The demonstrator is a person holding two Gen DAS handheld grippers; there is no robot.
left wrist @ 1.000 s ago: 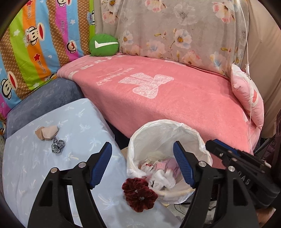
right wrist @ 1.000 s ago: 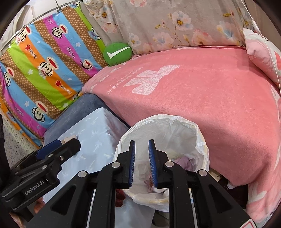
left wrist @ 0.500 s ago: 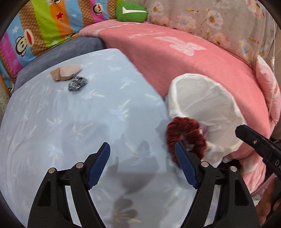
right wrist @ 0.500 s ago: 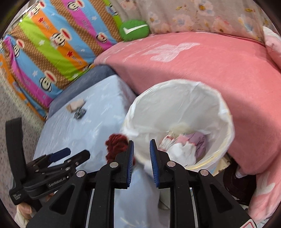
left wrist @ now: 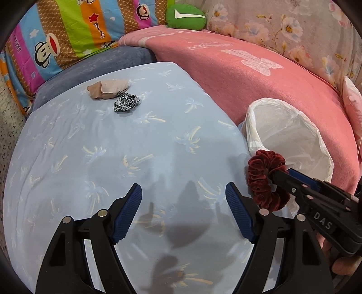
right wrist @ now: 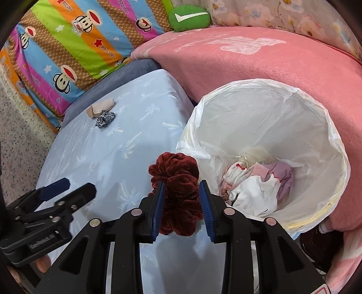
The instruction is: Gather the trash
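A dark red velvet scrunchie (left wrist: 262,178) (right wrist: 174,167) lies at the right edge of the pale blue table (left wrist: 113,147), against the white-lined trash bin (left wrist: 294,117) (right wrist: 260,82). My right gripper (right wrist: 182,183) (left wrist: 280,174) points down over it. Its jaws are opening, the scrunchie sits between the blue pads, and no squeeze shows. My left gripper (left wrist: 183,187) (right wrist: 67,187) hangs open over bare tablecloth, with nothing between its fingers. Far back on the table lie a leopard-print scrunchie (left wrist: 126,103) (right wrist: 105,118) and a beige cloth piece (left wrist: 110,89).
Crumpled white and pink cloth (right wrist: 253,181) fills the bottom of the bin. A pink blanket (left wrist: 248,79) covers the sofa behind, with striped cartoon cushions (left wrist: 67,34) at the left and a green cushion (left wrist: 185,17) at the back.
Both grippers came down toward the table. The left one swung from over the bin to over the tablecloth. The right one dropped around the red scrunchie and its jaws widened.
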